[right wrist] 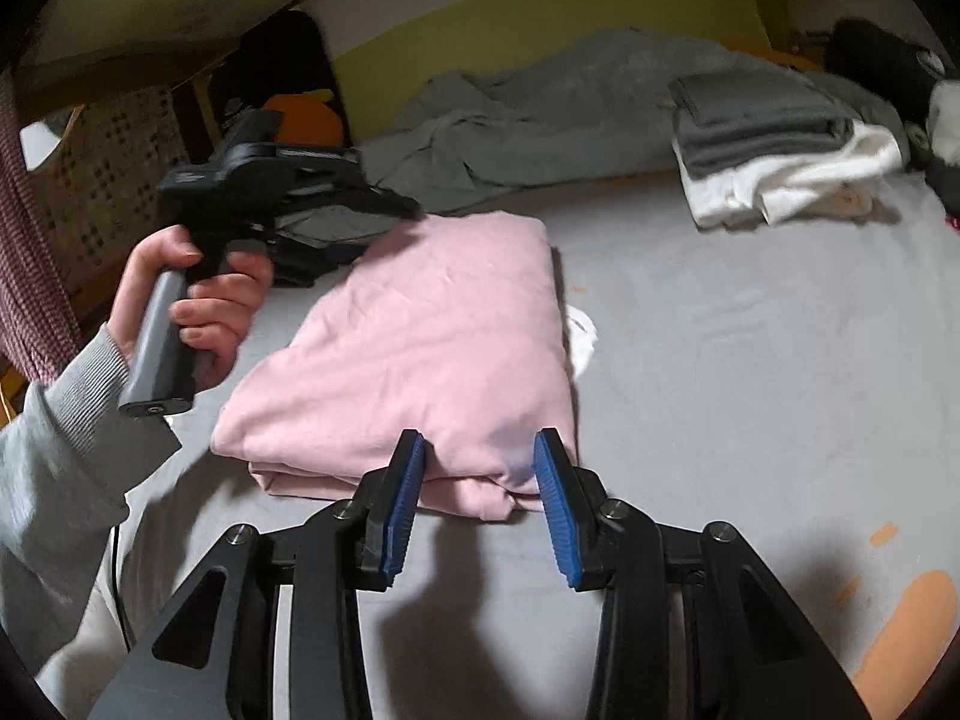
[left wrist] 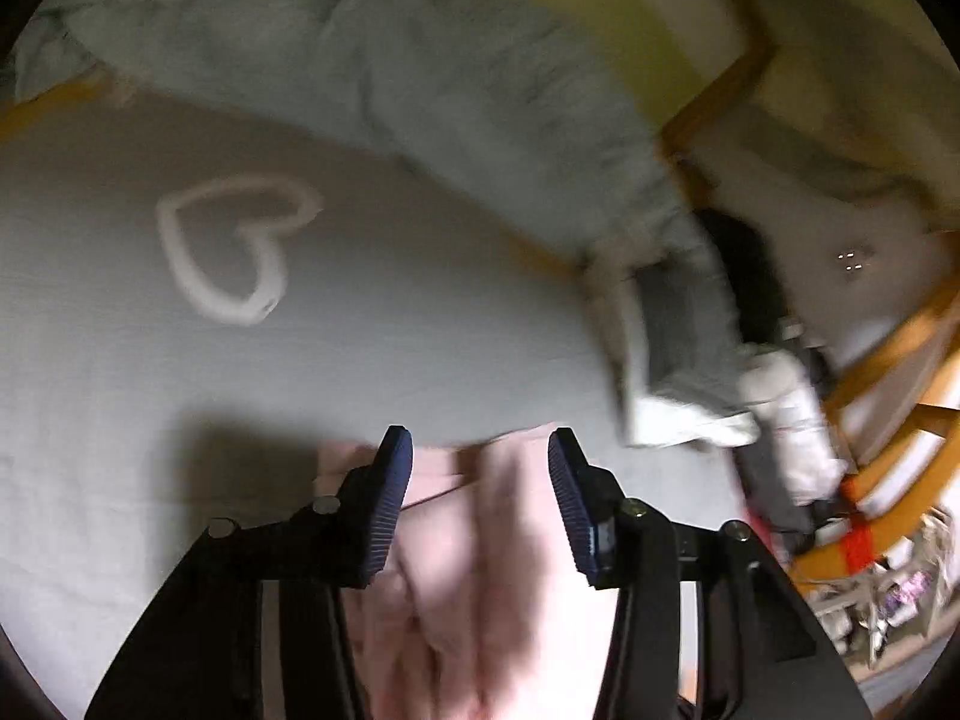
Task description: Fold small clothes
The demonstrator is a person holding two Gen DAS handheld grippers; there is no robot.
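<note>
A pink garment (right wrist: pixel 420 348) lies folded into a thick rectangle on the grey bed sheet (right wrist: pixel 750 360). My right gripper (right wrist: pixel 480 444) stands open at its near edge, blue pads apart on either side of the front fold, not pinching it. A hand (right wrist: pixel 198 294) holds my left gripper (right wrist: pixel 402 210) over the garment's far left corner. In the blurred left wrist view the left gripper (left wrist: pixel 480 444) is open, with the pink garment (left wrist: pixel 480 570) lying below and between its fingers.
A stack of folded grey and white clothes (right wrist: pixel 774 138) sits at the back right of the bed. A crumpled grey-green blanket (right wrist: pixel 540 108) runs along the far wall. The sheet carries a white heart outline (left wrist: pixel 222 246). A wooden frame (left wrist: pixel 900 348) borders the bed.
</note>
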